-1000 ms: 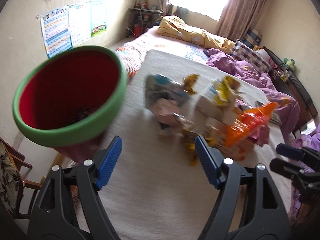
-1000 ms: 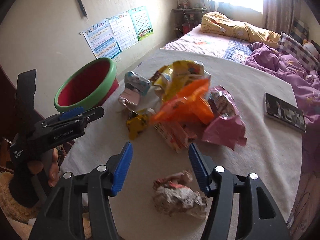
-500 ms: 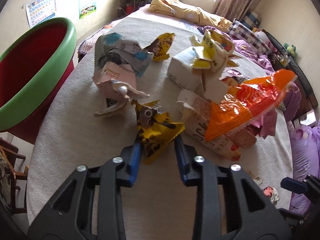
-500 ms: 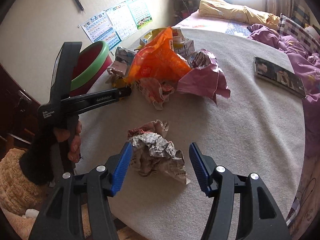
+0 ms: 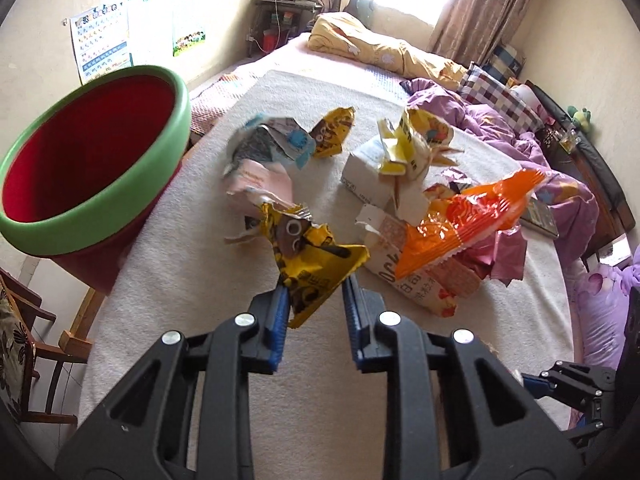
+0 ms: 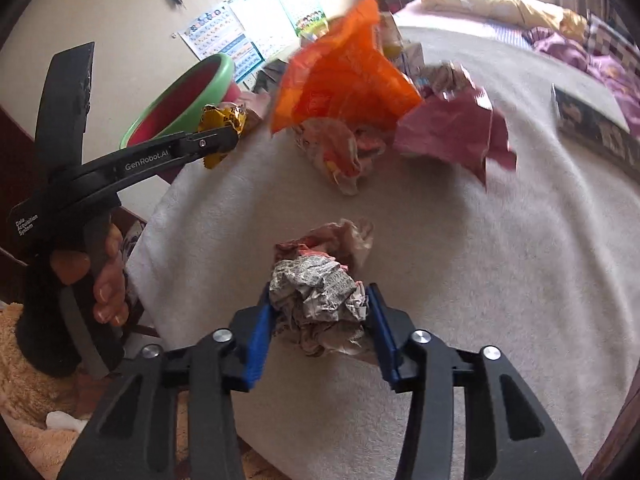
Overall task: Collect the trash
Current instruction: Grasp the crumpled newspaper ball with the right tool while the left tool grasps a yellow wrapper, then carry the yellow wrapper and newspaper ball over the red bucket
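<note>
My left gripper [image 5: 314, 286] is closing, with a yellow snack wrapper [image 5: 312, 256] pinched between its blue pads and raised off the cloth. The right wrist view shows that wrapper [image 6: 218, 120] at the left gripper's [image 6: 224, 140] tip, in front of the red tub. My right gripper [image 6: 319, 292] is closing too, its pads pressing a crumpled newspaper ball [image 6: 316, 292] near the table's front edge. The red tub with a green rim [image 5: 80, 152] stands at the table's left edge. An orange bag [image 5: 460, 224] tops a pile of wrappers and cartons mid-table.
A white cloth covers the round table [image 5: 200, 300]. A dark book [image 6: 584, 120] lies at its right side, and a pink wrapper [image 6: 452, 132] beside the pile. A bed with purple bedding [image 5: 500, 120] is behind, a wooden chair [image 5: 24, 320] at the left.
My left gripper swung from the tub to the pile, shut on the yellow wrapper and lifted it. My right gripper dropped over the newspaper ball and its jaws narrowed onto it.
</note>
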`<state>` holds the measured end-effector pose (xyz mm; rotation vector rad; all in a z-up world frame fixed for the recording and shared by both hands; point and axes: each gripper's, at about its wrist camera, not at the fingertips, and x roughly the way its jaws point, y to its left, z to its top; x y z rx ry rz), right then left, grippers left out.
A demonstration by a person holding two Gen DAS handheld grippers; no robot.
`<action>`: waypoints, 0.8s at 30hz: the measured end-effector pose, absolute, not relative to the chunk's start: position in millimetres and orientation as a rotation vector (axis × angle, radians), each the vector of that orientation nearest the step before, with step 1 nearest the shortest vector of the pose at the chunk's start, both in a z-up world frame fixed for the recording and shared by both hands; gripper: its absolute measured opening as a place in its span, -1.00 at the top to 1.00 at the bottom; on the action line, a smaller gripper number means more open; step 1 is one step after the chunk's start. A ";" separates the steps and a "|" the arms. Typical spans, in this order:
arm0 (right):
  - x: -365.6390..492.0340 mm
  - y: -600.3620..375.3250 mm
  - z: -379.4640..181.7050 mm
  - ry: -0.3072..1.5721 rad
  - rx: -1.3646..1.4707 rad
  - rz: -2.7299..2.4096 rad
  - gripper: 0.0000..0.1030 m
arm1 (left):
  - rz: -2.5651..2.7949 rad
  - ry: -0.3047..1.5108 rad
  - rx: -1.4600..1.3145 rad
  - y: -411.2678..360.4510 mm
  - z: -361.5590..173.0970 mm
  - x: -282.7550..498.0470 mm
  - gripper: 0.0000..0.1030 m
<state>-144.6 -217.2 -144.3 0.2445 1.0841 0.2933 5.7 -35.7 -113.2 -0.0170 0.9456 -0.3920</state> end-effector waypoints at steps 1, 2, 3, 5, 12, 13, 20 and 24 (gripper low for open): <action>-144.0 -216.7 -138.1 1.067 0.241 0.297 0.24 | -0.391 0.934 -0.020 -33.6 -109.2 4.2 0.53; -143.9 -216.5 -132.3 1.048 0.244 0.302 0.26 | -0.391 0.923 -0.022 -32.5 -105.3 3.6 0.53; -142.7 -216.9 -125.1 1.027 0.247 0.306 0.26 | -0.391 0.913 -0.022 -31.7 -102.5 2.3 0.53; -139.1 -217.7 -109.5 0.981 0.252 0.308 0.26 | -0.392 0.891 -0.023 -30.1 -94.8 -0.5 0.53; -122.8 -211.8 -67.9 0.835 0.246 0.293 0.25 | -0.378 0.833 -0.005 -25.8 -73.7 -2.2 0.53; -120.4 -208.9 -63.3 0.819 0.239 0.291 0.25 | -0.377 0.827 -0.003 -26.3 -72.1 -1.6 0.53; -102.3 -190.6 -46.1 0.764 0.209 0.296 0.24 | -0.364 0.785 0.011 -15.5 -59.6 -1.6 0.53; -92.0 -185.1 -40.1 0.759 0.202 0.304 0.24 | -0.348 0.777 0.008 -5.8 -57.3 1.0 0.53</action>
